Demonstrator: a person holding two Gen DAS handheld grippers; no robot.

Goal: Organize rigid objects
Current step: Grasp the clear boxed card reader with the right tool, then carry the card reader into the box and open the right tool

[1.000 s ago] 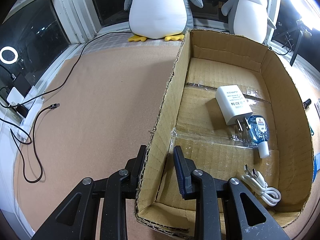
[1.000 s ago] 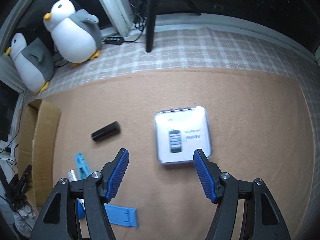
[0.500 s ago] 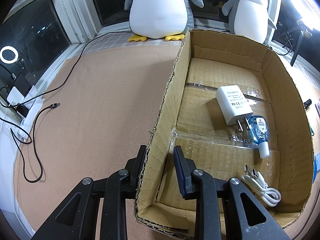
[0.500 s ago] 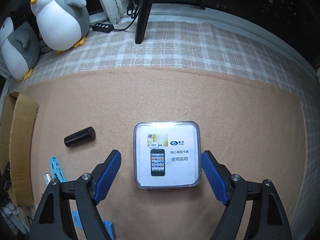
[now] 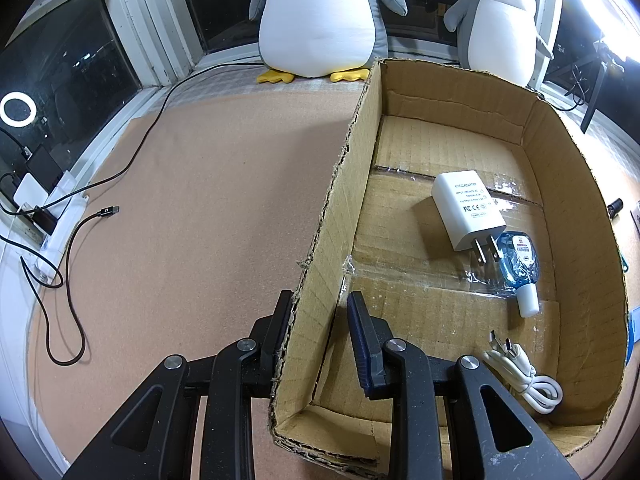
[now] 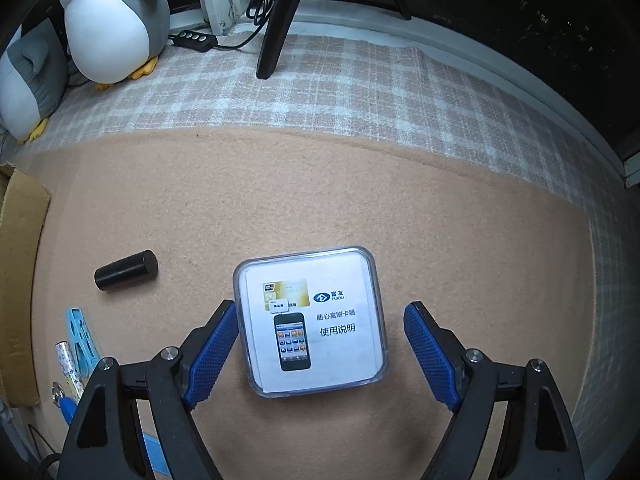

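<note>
My right tongs (image 6: 320, 354) are spread wide over the clear plastic case (image 6: 311, 320), which lies flat on the tan mat (image 6: 440, 220) w/ its printed insert facing up. Case sits between the two blue pads: left pad (image 6: 212, 354) touches or nearly touches its left edge, right pad (image 6: 430, 356) stands apart from the right edge w/ a visible gap. Nothing gripped on this side.

My left tongs (image 5: 318, 338) straddle the near-left wall of the cardboard box (image 5: 320, 264), one finger outside, one inside, outer finger against the wall; can't tell if the inner pad presses the cardboard. Inside the box: white charger (image 5: 466, 210), blue bottle (image 5: 520, 264) touching its prongs, white cable (image 5: 524, 376) near the corner.

Left of the case on the mat: black cylinder (image 6: 126, 270), light-blue clip (image 6: 82, 338).

Vs 1 s ago: case was ahead of the right tongs' tips, now it's in between them and larger in view; cylinder has slid further left. Since 0.5 s ago the case sits deeper between the pads. Left side: no change, box & contents same spots.
</note>
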